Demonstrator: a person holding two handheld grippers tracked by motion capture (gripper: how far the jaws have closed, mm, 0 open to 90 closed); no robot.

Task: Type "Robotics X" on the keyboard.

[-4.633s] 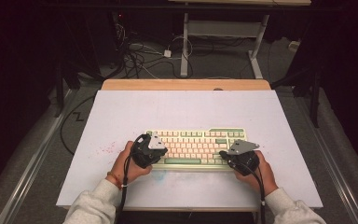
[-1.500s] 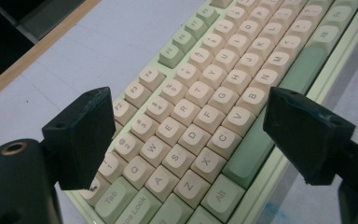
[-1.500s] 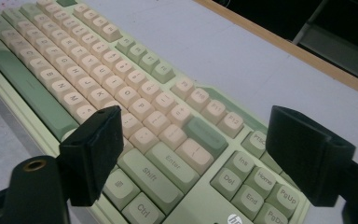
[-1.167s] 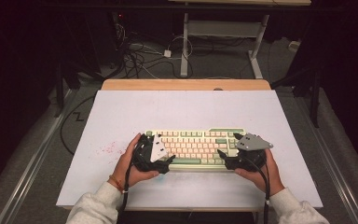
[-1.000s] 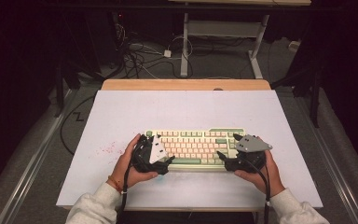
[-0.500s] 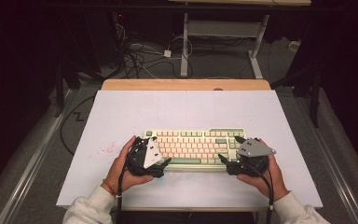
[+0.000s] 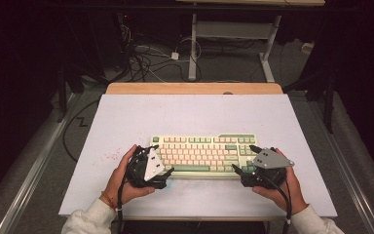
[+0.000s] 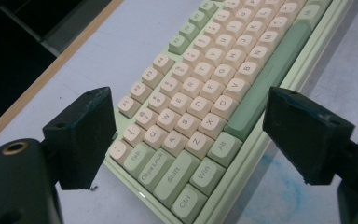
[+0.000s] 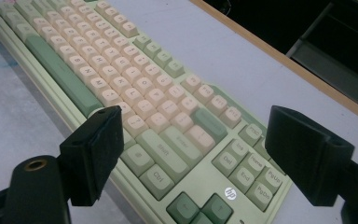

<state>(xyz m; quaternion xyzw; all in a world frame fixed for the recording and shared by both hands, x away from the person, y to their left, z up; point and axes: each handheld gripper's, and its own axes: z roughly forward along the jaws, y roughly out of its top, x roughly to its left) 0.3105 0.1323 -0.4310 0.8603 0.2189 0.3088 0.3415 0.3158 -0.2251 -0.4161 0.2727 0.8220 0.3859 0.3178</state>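
lying flat near the front middle of the white bench (image 7: 126, 117), the pale green keyboard (image 7: 202, 155) is sitting lengthwise between the two hands. the left tool (image 7: 163, 173) is hovering at the keyboard's left end with its jaws spread wide; in the left gripper view they are straddling the corner with the ctrl and shift keys, apart from it. the right tool (image 7: 241, 165) is hovering at the right end, jaws likewise spread wide on either side of the arrow-key corner, gripping nothing.
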